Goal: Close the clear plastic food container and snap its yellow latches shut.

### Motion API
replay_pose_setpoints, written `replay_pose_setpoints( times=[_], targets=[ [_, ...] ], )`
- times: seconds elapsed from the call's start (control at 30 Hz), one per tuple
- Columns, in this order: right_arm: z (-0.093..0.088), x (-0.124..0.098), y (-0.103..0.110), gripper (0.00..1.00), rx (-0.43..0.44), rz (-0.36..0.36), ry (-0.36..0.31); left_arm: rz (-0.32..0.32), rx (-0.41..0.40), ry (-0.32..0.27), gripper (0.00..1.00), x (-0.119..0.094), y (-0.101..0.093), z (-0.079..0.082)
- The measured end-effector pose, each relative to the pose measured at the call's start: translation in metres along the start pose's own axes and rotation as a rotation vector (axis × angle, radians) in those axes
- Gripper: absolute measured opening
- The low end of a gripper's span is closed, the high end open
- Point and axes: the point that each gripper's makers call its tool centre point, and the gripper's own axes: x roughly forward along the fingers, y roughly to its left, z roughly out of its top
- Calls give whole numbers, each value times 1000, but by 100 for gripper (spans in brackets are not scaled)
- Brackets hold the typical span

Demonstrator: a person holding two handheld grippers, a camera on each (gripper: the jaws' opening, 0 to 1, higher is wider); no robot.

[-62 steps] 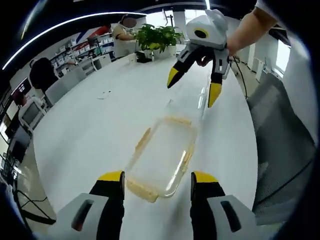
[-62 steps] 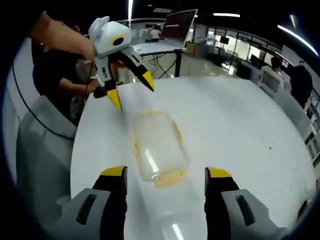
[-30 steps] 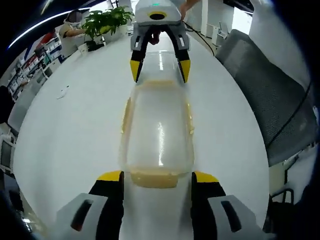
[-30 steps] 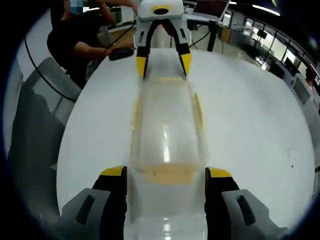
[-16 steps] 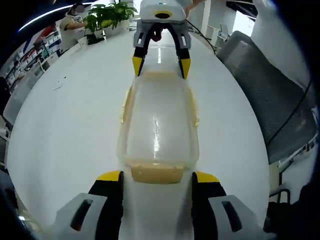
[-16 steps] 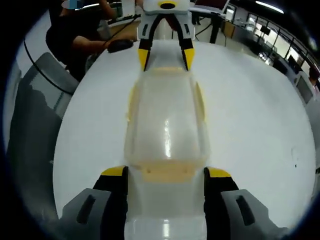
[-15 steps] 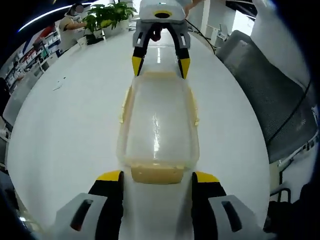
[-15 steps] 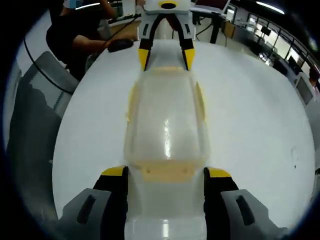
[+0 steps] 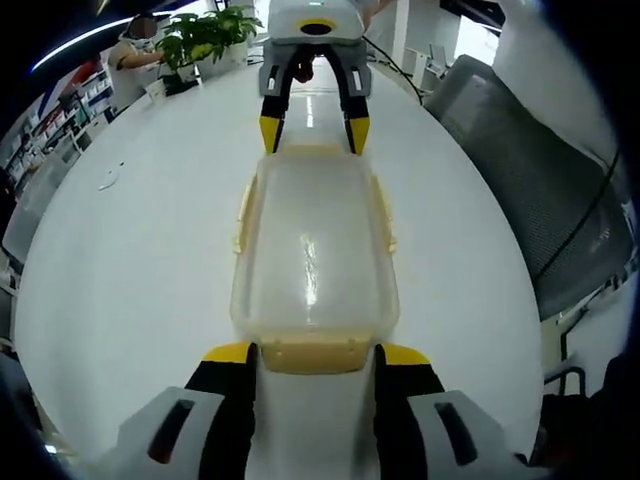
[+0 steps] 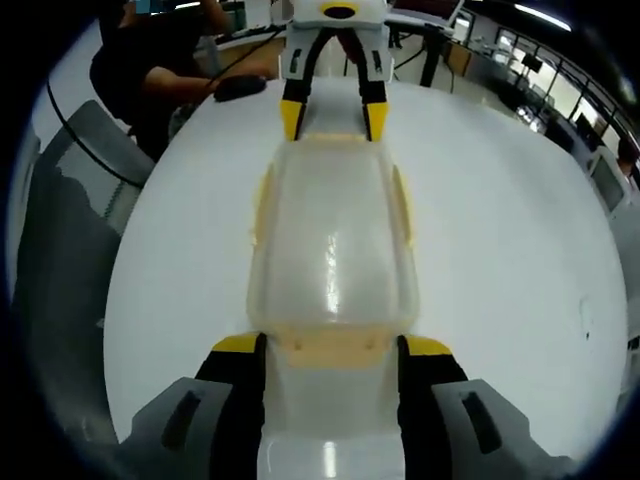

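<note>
A clear plastic container (image 9: 312, 240) with its lid on lies lengthwise on the white table (image 9: 130, 260). Yellow latches run along its sides (image 9: 240, 215) and ends. My left gripper (image 9: 314, 352) is open, its jaws flanking the near end latch (image 9: 314, 362) closely. At the far end my right gripper (image 9: 308, 130) straddles the opposite latch. In the right gripper view the same container (image 10: 330, 240) runs away from my open right gripper (image 10: 332, 345), whose jaws hug the end latch (image 10: 332, 350), with the left gripper (image 10: 332, 118) at the far end.
Grey office chairs stand beside the table (image 9: 520, 160) (image 10: 60, 220). Potted plants (image 9: 205, 35) sit at the table's far end. A seated person (image 10: 160, 60) and a dark mouse (image 10: 240, 88) are near the other end. A small object (image 9: 108, 180) lies on the table.
Both grippers came in from above to the container's two ends, then slid closer. In the last half second the jaws of each narrowed around its end latch.
</note>
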Motion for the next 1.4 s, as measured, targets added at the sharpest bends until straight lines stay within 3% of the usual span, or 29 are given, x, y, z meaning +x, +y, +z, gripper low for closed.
replay_pose_setpoints(
  times=[0.53, 1.0, 1.4],
  targets=[
    [0, -2, 2, 38, -2, -2, 16, 2, 1, 13, 34, -1, -2, -1],
    [0, -1, -1, 36, -9, -15, 13, 12, -7, 26, 33, -3, -3, -2],
    [14, -26, 2, 36, -15, -33, -8, 29, -17, 32, 32, -35, -5, 15]
  ],
)
